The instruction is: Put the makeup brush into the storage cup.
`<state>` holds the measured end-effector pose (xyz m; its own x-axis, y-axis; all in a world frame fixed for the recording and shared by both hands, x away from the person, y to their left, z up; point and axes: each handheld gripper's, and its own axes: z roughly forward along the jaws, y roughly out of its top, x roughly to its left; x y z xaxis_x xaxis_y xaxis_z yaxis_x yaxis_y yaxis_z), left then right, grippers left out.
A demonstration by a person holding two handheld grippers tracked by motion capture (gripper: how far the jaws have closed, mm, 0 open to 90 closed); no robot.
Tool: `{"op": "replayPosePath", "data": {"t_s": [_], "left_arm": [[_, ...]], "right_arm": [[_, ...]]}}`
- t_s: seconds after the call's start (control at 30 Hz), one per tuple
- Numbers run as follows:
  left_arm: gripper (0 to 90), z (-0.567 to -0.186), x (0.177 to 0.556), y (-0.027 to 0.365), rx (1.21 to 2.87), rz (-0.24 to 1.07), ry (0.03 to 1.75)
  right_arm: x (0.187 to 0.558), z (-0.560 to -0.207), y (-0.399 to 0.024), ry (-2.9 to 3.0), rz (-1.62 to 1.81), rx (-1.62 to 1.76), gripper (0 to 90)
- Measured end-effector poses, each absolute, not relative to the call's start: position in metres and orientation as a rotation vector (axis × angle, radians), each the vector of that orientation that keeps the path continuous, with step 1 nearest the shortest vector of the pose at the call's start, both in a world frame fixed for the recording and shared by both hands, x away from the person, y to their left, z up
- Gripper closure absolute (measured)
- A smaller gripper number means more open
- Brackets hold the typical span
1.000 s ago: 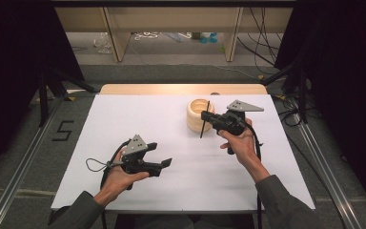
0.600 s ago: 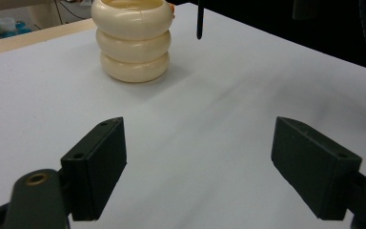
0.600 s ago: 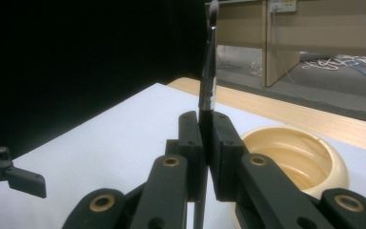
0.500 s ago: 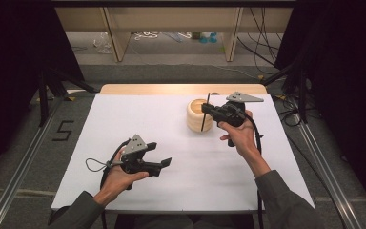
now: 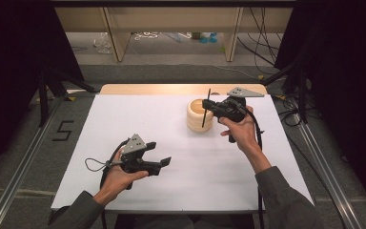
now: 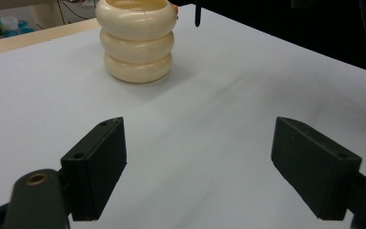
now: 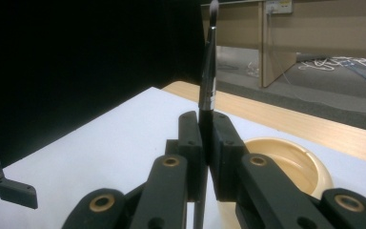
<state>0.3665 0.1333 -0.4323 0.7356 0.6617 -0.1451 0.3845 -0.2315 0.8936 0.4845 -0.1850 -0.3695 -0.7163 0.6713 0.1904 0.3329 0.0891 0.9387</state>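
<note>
A cream ribbed holder [image 5: 199,116] stands on the white table [image 5: 138,119], right of the middle; the left gripper view has it ahead [image 6: 137,45]. My right gripper [image 5: 208,109] hovers at its right rim, shut on a thin black brush [image 5: 206,107]. The brush stands nearly upright, bristles up [image 7: 208,62], clamped between the pads [image 7: 205,143], with the holder's open mouth [image 7: 290,162] just beyond. Its lower end [image 6: 198,14] hangs beside the holder. My left gripper [image 5: 158,153] rests near the front left, open, with nothing between its jaws [image 6: 205,167].
A wooden strip [image 5: 147,89] runs along the table's far edge. Metal rails [image 5: 28,157] flank the table on the floor, with black curtains on both sides. Shelving and cables [image 5: 147,36] lie beyond. Bare white surface stretches between the left gripper and the holder.
My right gripper has lifted the brush a little and carried it slightly farther away, staying at the holder's right rim. The left gripper has not moved.
</note>
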Motion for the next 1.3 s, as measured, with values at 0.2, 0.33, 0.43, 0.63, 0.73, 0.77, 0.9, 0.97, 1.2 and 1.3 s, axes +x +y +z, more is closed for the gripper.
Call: {"op": "replayPosePath", "data": {"t_s": [0.2,0.33,0.43,0.63,0.73,0.77,0.9,0.97,1.2,1.3], "left_arm": [[18.9,-0.432,0.367,0.133,1.854,0.322,0.806],[18.9,-0.432,0.367,0.134,1.854,0.322,0.81],[18.9,-0.432,0.367,0.134,1.855,0.321,0.81],[18.9,-0.432,0.368,0.135,1.869,0.329,0.797],[18.9,-0.432,0.368,0.135,1.855,0.321,0.813],[18.9,-0.432,0.368,0.135,1.852,0.319,0.818],[19.0,-0.432,0.368,0.135,1.853,0.317,0.825],[19.0,-0.432,0.368,0.135,1.851,0.316,0.822],[19.0,-0.432,0.368,0.135,1.853,0.317,0.822],[19.0,-0.433,0.368,0.135,1.854,0.316,0.823]], "right_arm": [[0.489,-0.365,-0.186,2.075,1.676,1.017,85.0],[0.492,-0.36,-0.187,2.071,1.662,1.009,85.0],[0.495,-0.357,-0.188,2.064,1.658,1.021,85.0],[0.504,-0.354,-0.189,2.042,1.641,1.044,85.0],[0.509,-0.353,-0.189,2.041,1.62,1.045,85.0],[0.511,-0.353,-0.189,2.031,1.634,1.052,85.0],[0.515,-0.357,-0.188,2.026,1.624,1.064,85.0],[0.518,-0.358,-0.188,2.009,1.626,1.078,85.0],[0.524,-0.355,-0.191,1.987,1.622,1.095,85.0],[0.527,-0.352,-0.19,1.984,1.609,1.087,85.0]]}}
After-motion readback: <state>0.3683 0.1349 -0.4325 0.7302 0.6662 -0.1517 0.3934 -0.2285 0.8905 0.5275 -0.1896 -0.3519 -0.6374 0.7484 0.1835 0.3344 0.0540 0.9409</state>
